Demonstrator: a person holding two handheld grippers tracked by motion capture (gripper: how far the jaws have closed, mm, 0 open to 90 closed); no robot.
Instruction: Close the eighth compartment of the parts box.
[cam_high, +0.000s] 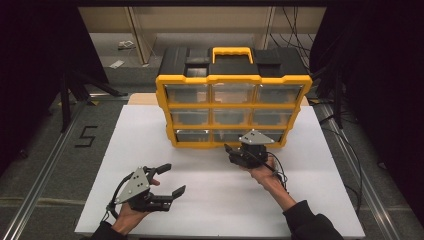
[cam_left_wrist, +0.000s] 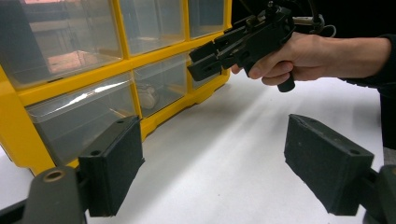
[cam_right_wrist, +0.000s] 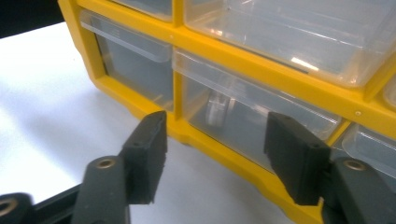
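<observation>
A yellow and black organizer (cam_high: 233, 79) with clear drawers in three rows stands at the back of the white table (cam_high: 210, 195). My right gripper (cam_high: 231, 151) is open just in front of the bottom middle drawer (cam_right_wrist: 243, 107), touching nothing. A small pale round object (cam_right_wrist: 216, 108) lies inside that drawer, and it shows again (cam_left_wrist: 148, 95) in the left gripper view. My left gripper (cam_high: 172, 179) is open and empty over the table's front left, well away from the organizer. Its pads (cam_left_wrist: 112, 168) frame the bare table, with the right gripper (cam_left_wrist: 201, 61) beyond them.
The organizer has a yellow carry handle (cam_high: 232, 51) on top. A black number 5 (cam_high: 86, 136) marks the floor to the left of the table. Dark stands and cables flank both sides. White table surface lies between the two hands.
</observation>
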